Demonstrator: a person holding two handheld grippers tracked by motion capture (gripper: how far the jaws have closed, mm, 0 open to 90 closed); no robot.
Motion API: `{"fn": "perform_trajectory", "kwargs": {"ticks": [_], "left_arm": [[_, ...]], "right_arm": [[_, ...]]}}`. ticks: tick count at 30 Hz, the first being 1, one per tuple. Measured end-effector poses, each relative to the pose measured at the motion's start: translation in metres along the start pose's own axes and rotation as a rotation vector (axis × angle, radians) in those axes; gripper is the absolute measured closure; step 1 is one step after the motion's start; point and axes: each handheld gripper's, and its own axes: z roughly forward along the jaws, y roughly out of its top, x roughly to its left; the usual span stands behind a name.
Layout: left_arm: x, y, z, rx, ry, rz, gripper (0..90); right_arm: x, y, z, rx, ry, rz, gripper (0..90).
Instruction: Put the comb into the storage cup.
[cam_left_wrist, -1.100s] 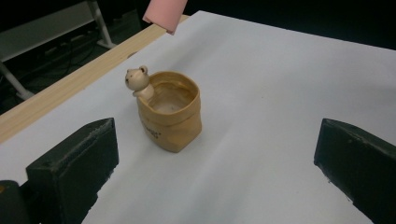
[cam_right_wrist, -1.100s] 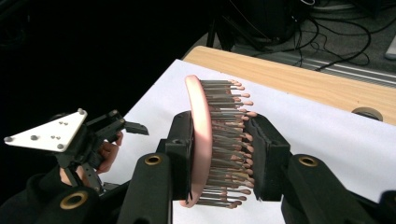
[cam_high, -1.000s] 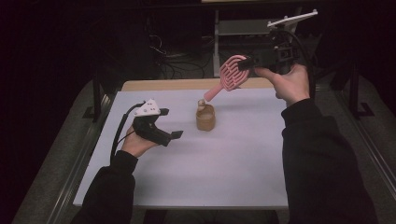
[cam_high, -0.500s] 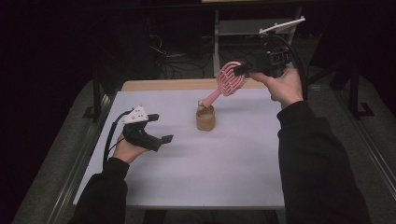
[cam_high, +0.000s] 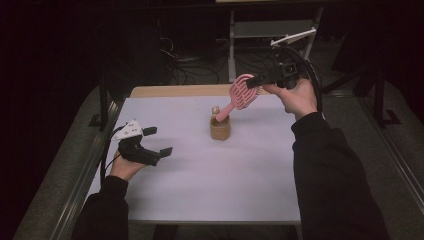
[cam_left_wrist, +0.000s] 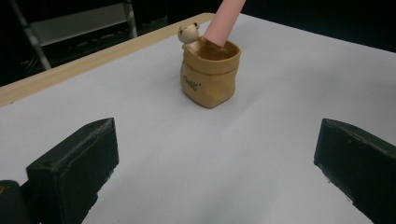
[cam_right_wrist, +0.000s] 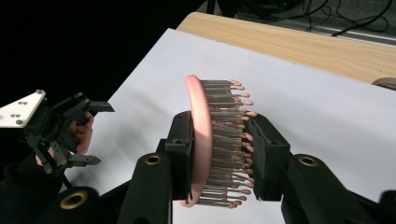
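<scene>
- White sheeting covers the worktop (cam_high: 200, 190), with dark floor and cables behind it.
- Pink hairbrush (cam_high: 243, 91) slants above the worktop, its handle end inside the tan bag-shaped holder (cam_high: 220, 129) near the middle.
- Right gripper (cam_high: 260, 80) has its jaws clamped on the brush head.
- Left gripper (cam_high: 159, 142) hovers well apart at the left edge, jaws wide apart and empty.

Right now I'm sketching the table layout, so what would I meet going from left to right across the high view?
Left gripper → small tan pot → pink hairbrush → right gripper.
</scene>
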Motion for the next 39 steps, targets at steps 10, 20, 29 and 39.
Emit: {"fn": "perform_trajectory", "kwargs": {"ticks": [10, 20, 29, 39], "left_arm": [[0.003, -0.02, -0.01, -0.023, 0.013, -0.02, 0.0], [0.01, -0.039, -0.028, -0.093, 0.053, -0.074, 0.0], [0.012, -0.053, -0.035, -0.137, 0.085, -0.115, 0.0], [0.011, -0.059, -0.035, -0.129, 0.085, -0.121, 0.0]], "right_arm": [[-0.004, -0.004, 0.019, 0.041, 0.002, 0.011, 63.6], [-0.01, -0.01, 0.037, 0.059, -0.015, 0.036, 63.6], [-0.02, -0.016, 0.05, 0.063, -0.01, 0.057, 63.6], [-0.036, -0.025, 0.053, 0.024, 0.034, 0.123, 63.5]]}}
